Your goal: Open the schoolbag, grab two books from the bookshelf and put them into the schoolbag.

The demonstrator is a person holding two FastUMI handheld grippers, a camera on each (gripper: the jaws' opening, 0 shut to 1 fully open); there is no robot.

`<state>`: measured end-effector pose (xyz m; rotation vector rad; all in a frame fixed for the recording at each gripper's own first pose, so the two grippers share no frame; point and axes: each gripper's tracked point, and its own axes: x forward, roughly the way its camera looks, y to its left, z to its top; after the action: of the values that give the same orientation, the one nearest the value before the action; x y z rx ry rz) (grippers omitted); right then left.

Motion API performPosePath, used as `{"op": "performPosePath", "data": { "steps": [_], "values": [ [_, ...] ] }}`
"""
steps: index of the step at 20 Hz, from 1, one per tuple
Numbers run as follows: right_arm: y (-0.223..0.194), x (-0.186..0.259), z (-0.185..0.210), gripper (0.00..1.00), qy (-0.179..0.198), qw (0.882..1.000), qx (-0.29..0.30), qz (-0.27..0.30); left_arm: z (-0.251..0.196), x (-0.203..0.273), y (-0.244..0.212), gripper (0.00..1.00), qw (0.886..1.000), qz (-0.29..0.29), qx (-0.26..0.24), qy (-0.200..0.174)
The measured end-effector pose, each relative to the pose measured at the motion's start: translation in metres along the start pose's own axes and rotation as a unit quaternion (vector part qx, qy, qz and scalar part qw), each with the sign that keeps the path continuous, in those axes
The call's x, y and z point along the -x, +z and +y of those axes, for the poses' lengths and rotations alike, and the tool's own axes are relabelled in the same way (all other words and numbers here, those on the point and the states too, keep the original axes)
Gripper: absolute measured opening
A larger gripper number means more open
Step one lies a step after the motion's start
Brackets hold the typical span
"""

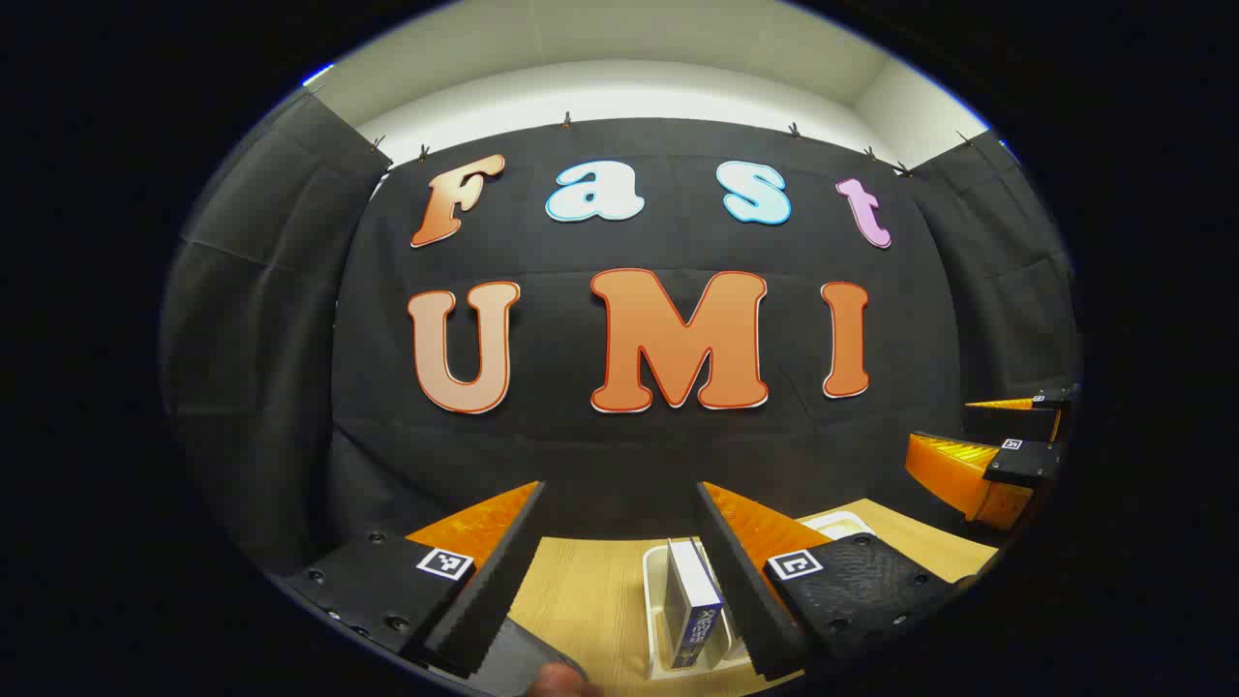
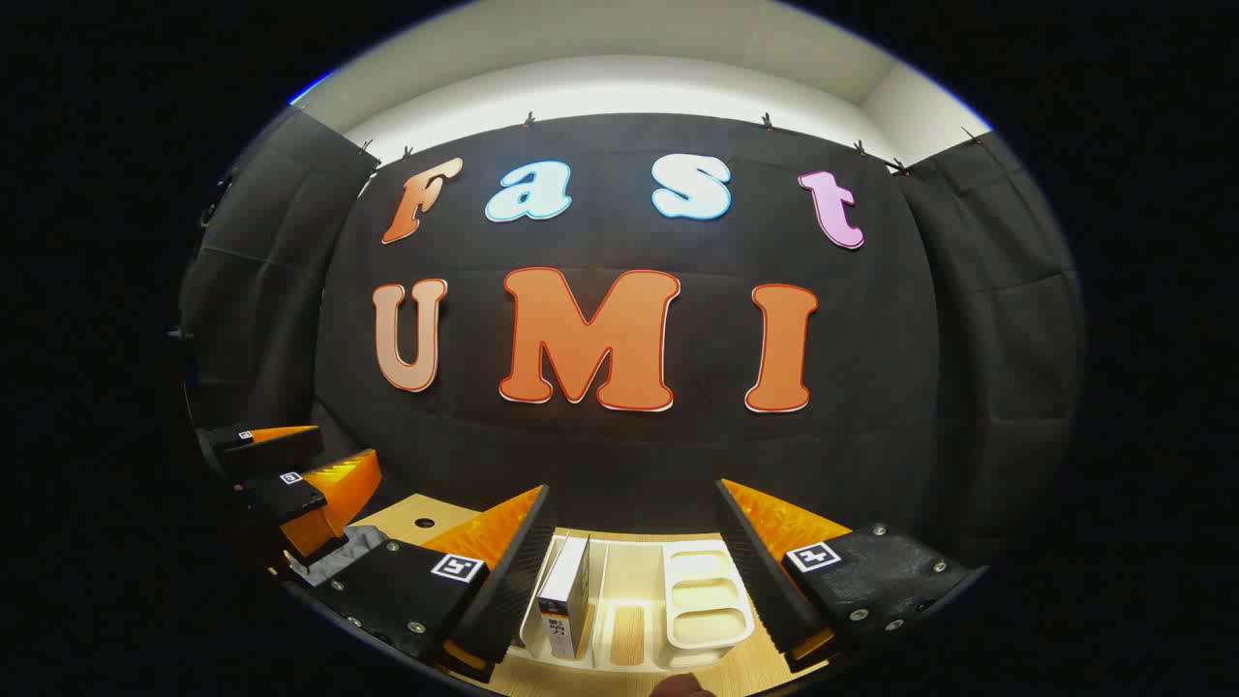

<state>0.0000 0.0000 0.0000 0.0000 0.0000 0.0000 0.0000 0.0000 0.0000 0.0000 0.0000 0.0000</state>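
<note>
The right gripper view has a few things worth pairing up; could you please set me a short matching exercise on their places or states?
Things:
1. book
2. white rack
3. left gripper
4. right gripper

Places or states:
A. at the far left of the view, over the table's edge
B. fingers spread apart, holding nothing
C. standing upright in a slot
D. on the wooden table, between the near fingers

Pairs: 1-C, 2-D, 3-A, 4-B
</note>
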Motion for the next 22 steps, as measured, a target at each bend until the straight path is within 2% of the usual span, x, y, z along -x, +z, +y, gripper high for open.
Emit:
{"op": "performPosePath", "data": {
  "steps": [4,7,15,22],
  "values": [
    [-0.001,-0.002,0.001,0.97,0.008,1.0,0.003,0.0,-0.007,-0.002,-0.002,0.95,1.0,0.004,-0.002,0.002],
    [0.0,-0.005,0.001,0.97,0.015,1.0,0.003,0.0,-0.003,-0.002,0.004,0.95,1.0,-0.012,-0.007,0.02],
    [-0.003,-0.016,0.005,0.97,0.04,0.999,0.009,0.001,-0.015,-0.011,0.0,0.94,1.0,-0.012,-0.012,0.026],
    [-0.009,-0.031,0.001,0.97,0.072,0.997,0.009,-0.007,-0.01,-0.02,-0.009,0.95,0.998,-0.005,-0.02,0.061]
  ]
}}
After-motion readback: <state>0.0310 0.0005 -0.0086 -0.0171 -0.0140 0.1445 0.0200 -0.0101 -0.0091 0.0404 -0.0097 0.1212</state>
